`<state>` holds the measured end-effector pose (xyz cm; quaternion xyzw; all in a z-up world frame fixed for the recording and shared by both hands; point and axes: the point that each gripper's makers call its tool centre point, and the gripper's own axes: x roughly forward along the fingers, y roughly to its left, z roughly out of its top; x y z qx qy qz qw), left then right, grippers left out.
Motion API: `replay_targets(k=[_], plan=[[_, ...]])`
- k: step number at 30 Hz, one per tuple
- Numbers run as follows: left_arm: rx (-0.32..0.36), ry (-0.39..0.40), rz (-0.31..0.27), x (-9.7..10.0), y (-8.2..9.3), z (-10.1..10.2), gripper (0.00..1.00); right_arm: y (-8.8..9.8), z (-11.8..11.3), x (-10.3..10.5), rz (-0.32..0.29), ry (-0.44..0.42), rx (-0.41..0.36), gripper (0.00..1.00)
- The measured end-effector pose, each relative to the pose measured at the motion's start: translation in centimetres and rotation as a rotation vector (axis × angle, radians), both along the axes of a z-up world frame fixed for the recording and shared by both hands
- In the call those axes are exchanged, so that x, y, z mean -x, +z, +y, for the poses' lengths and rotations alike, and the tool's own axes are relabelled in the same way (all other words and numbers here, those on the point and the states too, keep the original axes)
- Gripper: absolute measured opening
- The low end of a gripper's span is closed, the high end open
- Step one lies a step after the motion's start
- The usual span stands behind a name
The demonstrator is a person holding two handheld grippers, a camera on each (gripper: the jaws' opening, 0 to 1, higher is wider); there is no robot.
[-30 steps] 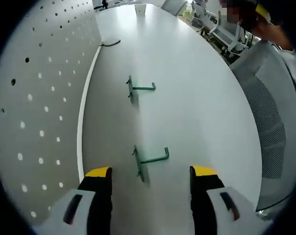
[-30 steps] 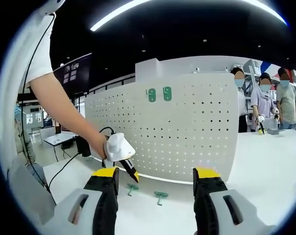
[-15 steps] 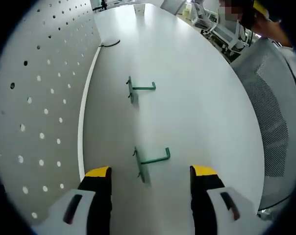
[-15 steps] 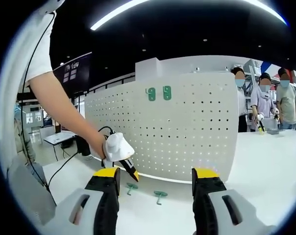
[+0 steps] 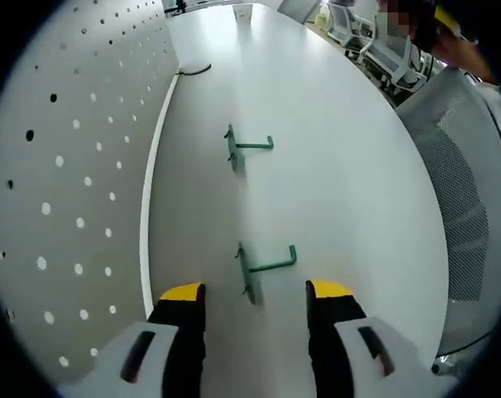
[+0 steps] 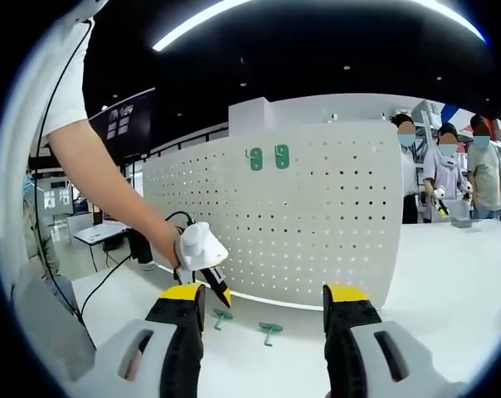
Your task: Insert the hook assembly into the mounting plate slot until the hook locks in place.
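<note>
Both tongs released, nothing held; near hook [image 5: 263,269] base partly blurred; left tongs [image 6: 217,290] tips hard to make out.

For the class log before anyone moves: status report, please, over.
Both grippers open, empty. Left gripper low over near green hook; second hook beyond, both flat on table. Pegboard upright alongside. Path unobstructed.

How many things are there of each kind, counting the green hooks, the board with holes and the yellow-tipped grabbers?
Green hooks lying on the table: 2, the near one and the far one.
Green hooks already up on the board: 2.
White board with holes: 1.
Yellow-tipped grabbers: 2, the left gripper and the right gripper.
Total: 7.
</note>
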<state>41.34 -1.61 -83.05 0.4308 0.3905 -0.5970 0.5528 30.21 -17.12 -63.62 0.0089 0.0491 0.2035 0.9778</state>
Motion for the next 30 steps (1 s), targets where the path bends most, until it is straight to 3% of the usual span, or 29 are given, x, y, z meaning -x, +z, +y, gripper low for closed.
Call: replay_targets(k=[16,23,30], plan=[[0.026,0.055,-0.010,-0.70,0.22,-0.46,0.25,-0.06,-0.20,0.02,0.007,-0.006,0.001,0.54],[0.049,0.035,-0.036,-0.65,0.13,-0.68,0.10,-0.20,-0.37,-0.02,0.011,-0.010,0.004,0.53],[0.043,0.048,-0.048,-0.94,0.14,-0.72,0.07,-0.23,-0.45,-0.03,0.012,-0.013,-0.001,0.53]])
